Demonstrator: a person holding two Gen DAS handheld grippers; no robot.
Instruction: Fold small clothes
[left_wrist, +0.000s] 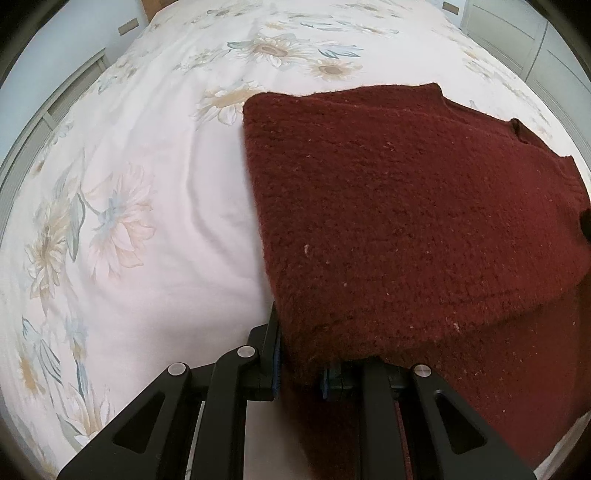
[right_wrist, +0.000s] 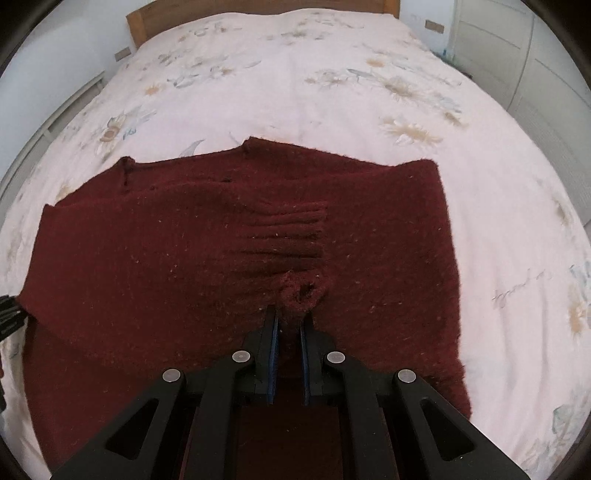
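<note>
A dark red knitted sweater (right_wrist: 155, 251) lies spread on a bed. In the right wrist view my right gripper (right_wrist: 290, 314) is shut on a ribbed cuff (right_wrist: 301, 291) of the sweater, which sits bunched at the fingertips over the sweater's middle. In the left wrist view my left gripper (left_wrist: 299, 354) is shut on the near left corner of the sweater (left_wrist: 388, 221); the knit drapes over the fingertips and hides them. A folded upper layer lies over a lower one at the right. The left gripper (right_wrist: 9, 314) shows as a black part at the left edge of the right wrist view.
The bedsheet (left_wrist: 147, 221) is pale pink with a flower print and has bare room left of and beyond the sweater. A wooden headboard (right_wrist: 258, 9) stands at the far end. White cabinet fronts (right_wrist: 517, 55) run along the right side.
</note>
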